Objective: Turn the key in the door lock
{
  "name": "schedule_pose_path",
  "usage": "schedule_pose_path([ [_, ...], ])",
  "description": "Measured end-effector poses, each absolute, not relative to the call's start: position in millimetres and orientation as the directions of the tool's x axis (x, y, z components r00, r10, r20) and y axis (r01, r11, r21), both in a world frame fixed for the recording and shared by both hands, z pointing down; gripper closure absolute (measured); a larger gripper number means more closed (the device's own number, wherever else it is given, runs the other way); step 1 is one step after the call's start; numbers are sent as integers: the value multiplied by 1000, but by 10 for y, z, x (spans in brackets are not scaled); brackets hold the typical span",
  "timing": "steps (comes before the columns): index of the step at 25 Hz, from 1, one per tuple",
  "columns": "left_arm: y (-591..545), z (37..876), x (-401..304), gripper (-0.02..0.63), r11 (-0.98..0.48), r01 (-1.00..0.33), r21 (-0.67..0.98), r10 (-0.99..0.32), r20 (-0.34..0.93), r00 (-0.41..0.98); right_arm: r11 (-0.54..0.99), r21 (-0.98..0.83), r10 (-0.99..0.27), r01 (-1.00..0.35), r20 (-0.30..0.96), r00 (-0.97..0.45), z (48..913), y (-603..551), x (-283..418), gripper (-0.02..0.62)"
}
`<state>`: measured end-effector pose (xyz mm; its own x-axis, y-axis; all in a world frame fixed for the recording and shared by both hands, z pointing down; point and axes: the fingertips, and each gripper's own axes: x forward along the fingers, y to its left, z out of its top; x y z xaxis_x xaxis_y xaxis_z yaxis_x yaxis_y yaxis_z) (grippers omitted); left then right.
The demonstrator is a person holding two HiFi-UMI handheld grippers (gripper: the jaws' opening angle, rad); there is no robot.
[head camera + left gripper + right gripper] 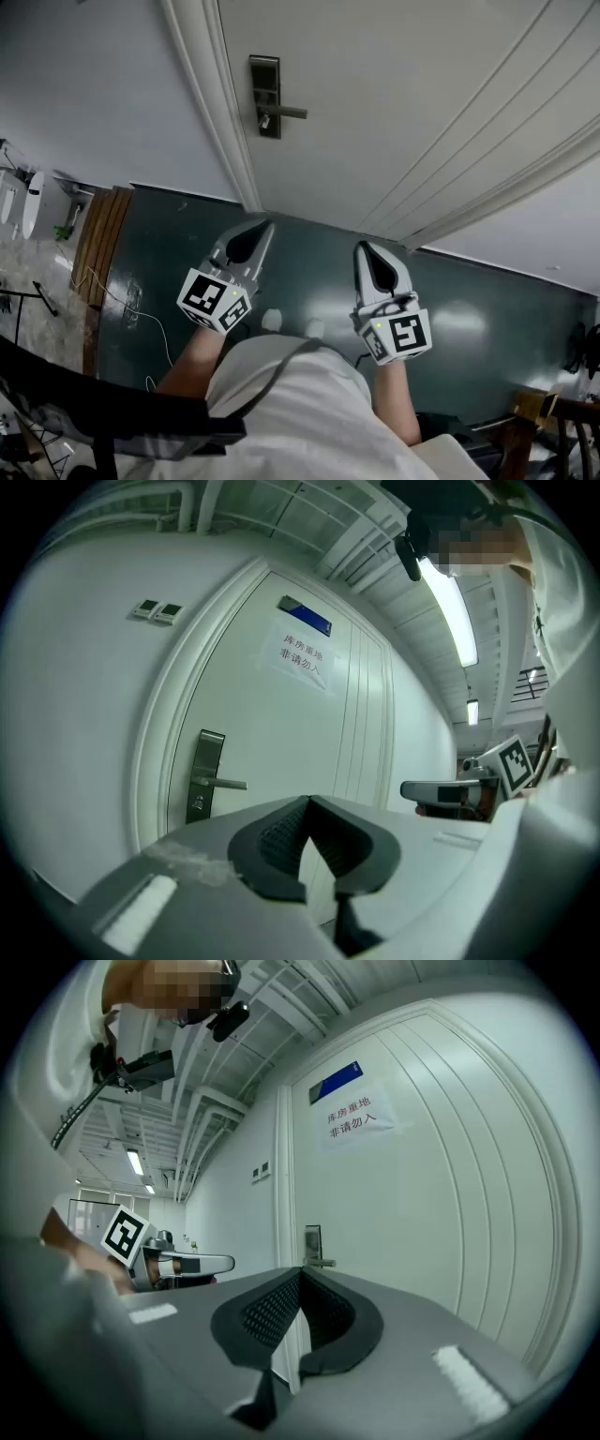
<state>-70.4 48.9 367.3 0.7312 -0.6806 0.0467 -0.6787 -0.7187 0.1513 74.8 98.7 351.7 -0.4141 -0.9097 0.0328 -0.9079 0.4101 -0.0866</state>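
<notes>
- Fingers of your left gripper [267,226] and right gripper [363,246] are clenched tip to tip, gripping nothing.
- The key [265,120] lies straight ahead of the left gripper — well apart, but nearer it than the right.

Left gripper [265,228] and right gripper [362,247] are held level, side by side and apart, on outstretched forearms [192,361]. Both sets of jaws are closed tip to tip, with nothing between them.

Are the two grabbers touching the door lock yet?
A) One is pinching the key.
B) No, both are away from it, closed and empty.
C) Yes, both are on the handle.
B: in the head view the left gripper and right gripper are shut with nothing between their jaws, well short of the lock on the door.
</notes>
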Motion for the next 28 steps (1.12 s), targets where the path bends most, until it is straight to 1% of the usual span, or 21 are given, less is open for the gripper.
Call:
schedule_pose_path([
  [8, 554, 3770, -575, 600, -693, -710, 127, -707, 70, 703, 440, -91, -894, -893, 46, -445, 3619, 1008, 883, 589],
  [14, 579, 3771, -456, 600, -687, -716, 119, -714, 69, 697, 481, -127, -873, -867, 17, -487, 3647, 1013, 952, 588],
  [23, 655, 3777, -218, 600, -681, -721, 132, -717, 78, 692, 481, -161, -872, -862, 8, -489, 3685, 1082, 1213, 588],
  [28, 717, 3821, -96, 600, -669, -736, 106, -729, 98, 677, 496, -152, -864, -855, 14, -504, 3736, 1131, 1344, 588],
])
